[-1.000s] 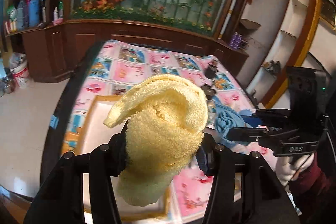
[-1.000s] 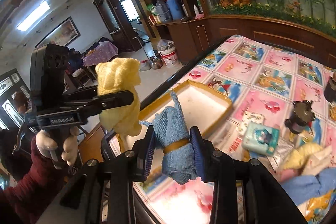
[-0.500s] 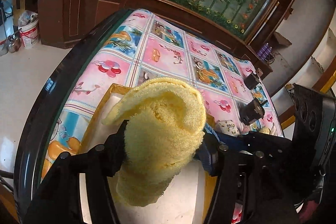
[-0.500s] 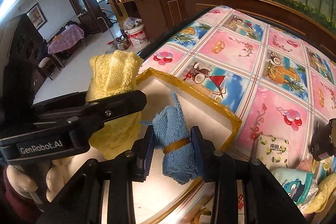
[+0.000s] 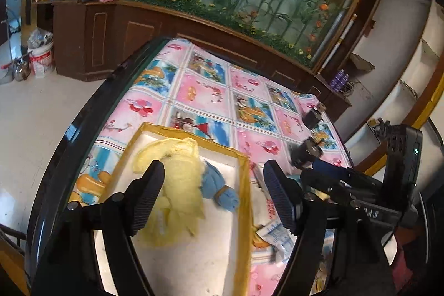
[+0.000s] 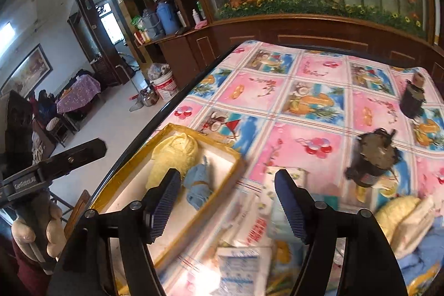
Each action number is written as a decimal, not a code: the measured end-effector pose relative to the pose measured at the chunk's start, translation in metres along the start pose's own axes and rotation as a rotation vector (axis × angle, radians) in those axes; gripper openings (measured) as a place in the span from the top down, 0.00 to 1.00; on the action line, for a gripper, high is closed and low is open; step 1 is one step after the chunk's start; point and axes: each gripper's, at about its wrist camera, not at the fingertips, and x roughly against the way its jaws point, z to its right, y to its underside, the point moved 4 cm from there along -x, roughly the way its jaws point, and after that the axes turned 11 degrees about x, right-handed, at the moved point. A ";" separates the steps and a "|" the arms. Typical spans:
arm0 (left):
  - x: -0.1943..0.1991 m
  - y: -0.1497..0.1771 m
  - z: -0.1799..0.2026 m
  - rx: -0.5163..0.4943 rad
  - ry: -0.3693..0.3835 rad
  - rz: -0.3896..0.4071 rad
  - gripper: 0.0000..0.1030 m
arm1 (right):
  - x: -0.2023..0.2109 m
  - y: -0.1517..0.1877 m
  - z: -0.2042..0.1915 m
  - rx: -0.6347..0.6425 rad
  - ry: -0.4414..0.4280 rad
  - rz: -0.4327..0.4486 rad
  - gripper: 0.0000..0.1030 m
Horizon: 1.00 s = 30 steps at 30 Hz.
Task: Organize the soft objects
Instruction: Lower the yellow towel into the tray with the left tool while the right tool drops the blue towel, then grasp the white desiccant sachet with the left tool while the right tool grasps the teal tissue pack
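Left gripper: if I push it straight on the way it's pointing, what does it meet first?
Probably the blue towel roll lying in the yellow-rimmed tray, beside the yellow towel. The open left gripper points down at them; depth is uncertain.

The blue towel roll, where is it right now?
The blue towel roll lies inside the yellow-rimmed tray near the table's left edge, touching the yellow towel on that towel's right. Neither gripper holds it.

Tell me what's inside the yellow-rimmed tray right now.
Inside the tray: a yellow towel and a banded blue towel, touching. Whatever lies under the towels is covered.
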 end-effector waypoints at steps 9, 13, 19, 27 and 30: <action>-0.045 0.102 0.098 -0.236 0.052 -0.203 0.26 | 0.080 0.089 0.080 -0.123 0.129 0.018 0.25; -0.083 0.137 0.114 -0.273 -0.072 -0.261 0.26 | 0.097 0.118 0.106 -0.178 0.149 0.015 0.25; -0.114 0.159 0.109 -0.314 -0.236 -0.255 0.26 | 0.104 0.142 0.127 -0.223 0.135 0.024 0.25; -0.108 0.159 0.106 -0.274 -0.166 -0.240 0.62 | 0.105 0.151 0.139 -0.241 0.134 0.024 0.25; -0.101 0.161 0.100 -0.243 -0.132 -0.249 0.62 | 0.102 0.147 0.134 -0.226 0.127 0.021 0.25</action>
